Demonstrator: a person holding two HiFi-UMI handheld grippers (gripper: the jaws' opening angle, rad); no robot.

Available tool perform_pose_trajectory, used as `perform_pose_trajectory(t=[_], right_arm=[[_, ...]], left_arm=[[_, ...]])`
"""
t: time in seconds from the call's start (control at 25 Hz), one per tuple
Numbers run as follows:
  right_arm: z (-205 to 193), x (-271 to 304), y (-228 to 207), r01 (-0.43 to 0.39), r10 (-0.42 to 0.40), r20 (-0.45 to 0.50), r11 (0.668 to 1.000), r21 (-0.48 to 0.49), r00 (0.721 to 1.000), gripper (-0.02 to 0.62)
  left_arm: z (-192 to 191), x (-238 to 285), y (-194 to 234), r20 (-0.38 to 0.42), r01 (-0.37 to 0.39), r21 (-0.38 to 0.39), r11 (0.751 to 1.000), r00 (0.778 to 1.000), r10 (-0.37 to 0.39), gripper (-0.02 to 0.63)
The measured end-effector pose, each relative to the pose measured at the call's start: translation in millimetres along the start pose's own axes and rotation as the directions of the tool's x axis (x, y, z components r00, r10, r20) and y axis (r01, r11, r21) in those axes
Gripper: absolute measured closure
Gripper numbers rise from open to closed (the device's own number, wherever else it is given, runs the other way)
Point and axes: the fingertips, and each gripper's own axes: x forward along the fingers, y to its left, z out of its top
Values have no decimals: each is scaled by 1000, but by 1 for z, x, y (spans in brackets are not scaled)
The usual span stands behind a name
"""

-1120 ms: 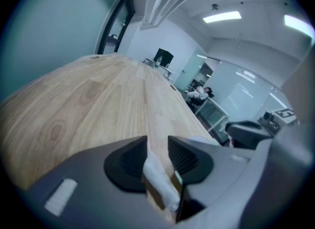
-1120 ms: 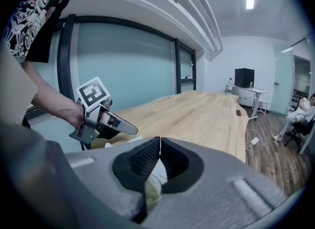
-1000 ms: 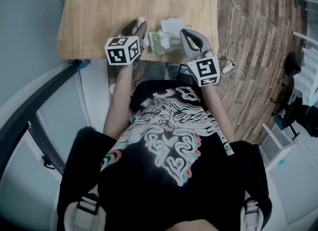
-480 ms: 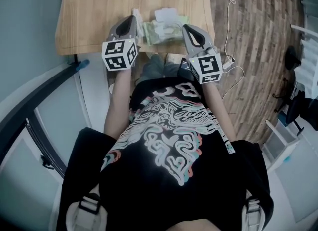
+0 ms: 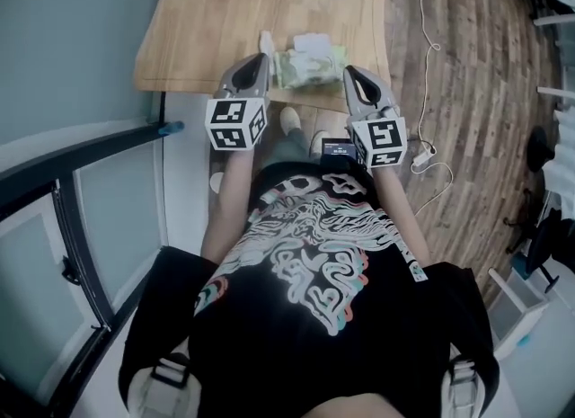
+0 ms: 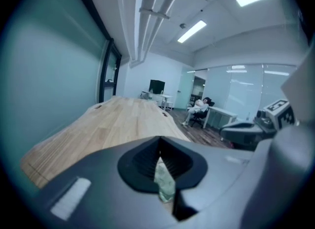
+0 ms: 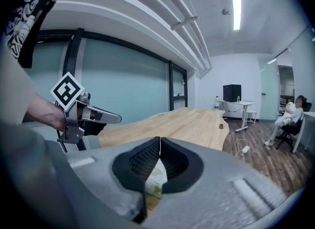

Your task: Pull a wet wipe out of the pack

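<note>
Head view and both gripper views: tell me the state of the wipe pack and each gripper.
wipe pack: gripped at both ends, with a white piece raised on top; can't tell if it's the flap or a wipe.
left gripper: jaws shut on the pack's left end.
right gripper: jaws shut on the pack's right end.

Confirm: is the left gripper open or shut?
Left gripper shut on the wipe pack: its fingers meet, pinching the pack's greenish edge.
</note>
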Motion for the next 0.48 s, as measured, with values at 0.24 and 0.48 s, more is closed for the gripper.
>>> perform_pose_trajectory(t=[0.24,0.48], right_arm=[[12,-20,11,-48,50,42,997,-59,998,594],[17,-41,21,-50,56,72,995,-85,996,597]], left_arm=[[11,-28,-35,68,-34,72,997,997,29,617],[4,-55,-54,115,-61,71,996,992,53,617]])
